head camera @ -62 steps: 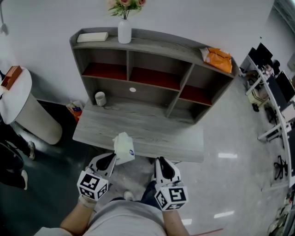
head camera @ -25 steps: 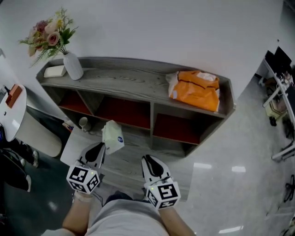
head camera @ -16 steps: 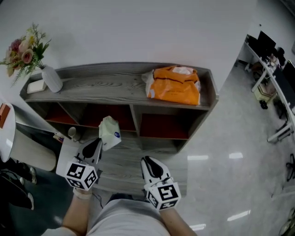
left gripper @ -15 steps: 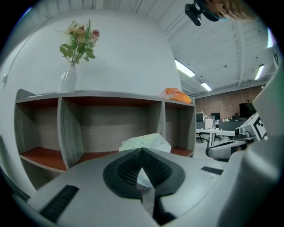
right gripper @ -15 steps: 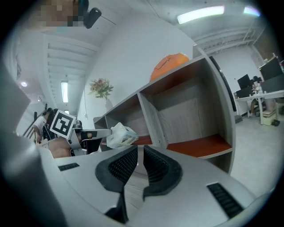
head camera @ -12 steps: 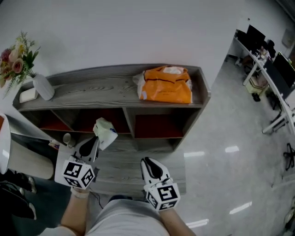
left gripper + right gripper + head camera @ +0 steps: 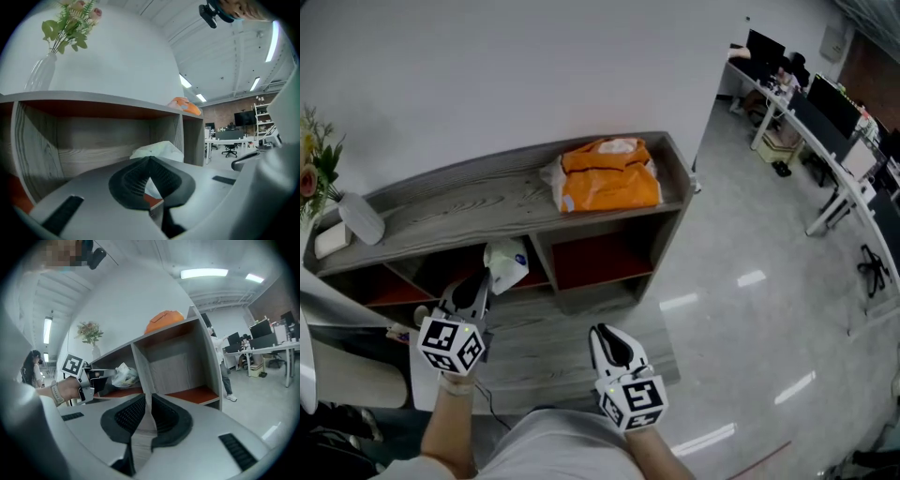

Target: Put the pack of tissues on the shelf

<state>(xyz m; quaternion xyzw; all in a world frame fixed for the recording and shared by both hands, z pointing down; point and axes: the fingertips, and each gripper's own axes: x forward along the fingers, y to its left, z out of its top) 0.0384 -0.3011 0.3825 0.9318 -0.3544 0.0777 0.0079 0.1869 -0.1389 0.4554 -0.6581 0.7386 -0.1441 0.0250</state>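
- The left gripper [image 7: 480, 286] is holding the pack [image 7: 506, 265], its jaws clamped tight on the pack's near end; the left gripper view is showing the white wrapper bulging out just past the closed tips
- Over the last couple of seconds this gripper has been carrying the pack forward from above the near edge of the table [image 7: 553, 323] and up to the shelf [image 7: 459, 202]; the pack is now sitting at the mouth of the middle compartment, just left of the divider that separates it from the right one
- The right gripper view is showing the pack hanging over the red floor of that compartment; whether it is touching that floor I cannot tell
- The right gripper [image 7: 605, 334] is staying low over the table, jaws pressed together with nothing between them, well apart from the pack; it has hardly been moving
- The shelf has been swinging round in the head view, so the orange bag [image 7: 609, 175] on the top board is now lying above and to the right of the pack, and the vase [image 7: 361, 217] is standing far off at the left end
- Judging by this, the carry is nearing its end: what is remaining is pushing the pack a little deeper, setting it down on the red floor and opening the jaws
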